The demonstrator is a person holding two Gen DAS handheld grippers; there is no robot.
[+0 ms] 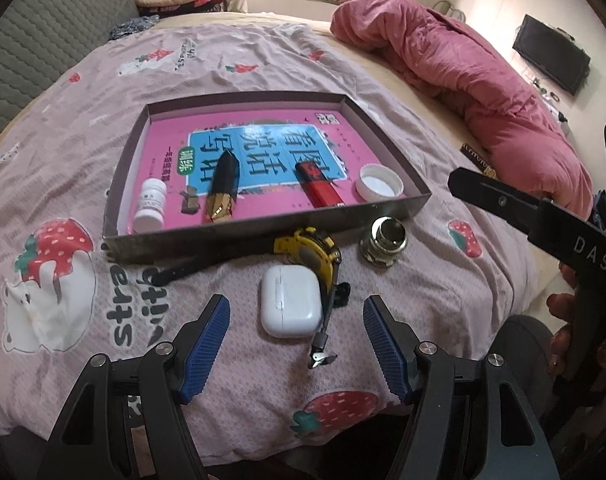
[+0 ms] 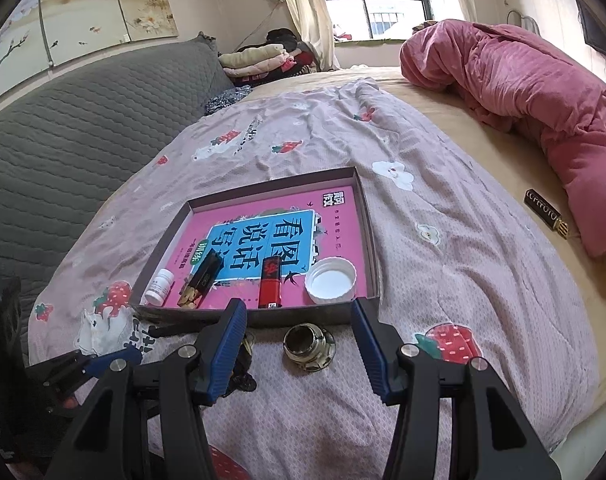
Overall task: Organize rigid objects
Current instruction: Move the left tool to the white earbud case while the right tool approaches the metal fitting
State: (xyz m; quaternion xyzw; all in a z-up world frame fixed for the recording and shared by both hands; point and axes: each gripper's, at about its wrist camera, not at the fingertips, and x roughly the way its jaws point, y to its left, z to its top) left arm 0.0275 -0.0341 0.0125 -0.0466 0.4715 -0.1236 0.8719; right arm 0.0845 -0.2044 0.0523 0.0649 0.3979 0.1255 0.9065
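Observation:
A shallow box tray [image 1: 263, 236] [image 2: 367, 216] lies on the bed with a pink book as its floor. It holds a white pill bottle [image 1: 151, 209] [image 2: 159, 281], a black and gold case [image 1: 222, 186] [image 2: 199, 278], a red lighter [image 1: 318, 189] [image 2: 271, 282] and a white cap [image 1: 379, 182] [image 2: 330, 274]. In front of the tray lie a white earbud case [image 1: 289, 300], a yellow tape measure [image 1: 309, 249] and a metal fitting [image 1: 383, 241] [image 2: 309, 347]. My left gripper [image 1: 295, 320] is open around the earbud case. My right gripper [image 2: 299, 320] is open above the metal fitting.
A pink quilt [image 1: 463, 64] [image 2: 523, 88] is bunched at the right. A small black and gold box [image 2: 545, 210] [image 1: 477, 160] lies beside it. A grey headboard [image 2: 83, 120] stands at the left. Folded clothes [image 2: 263, 60] are at the back.

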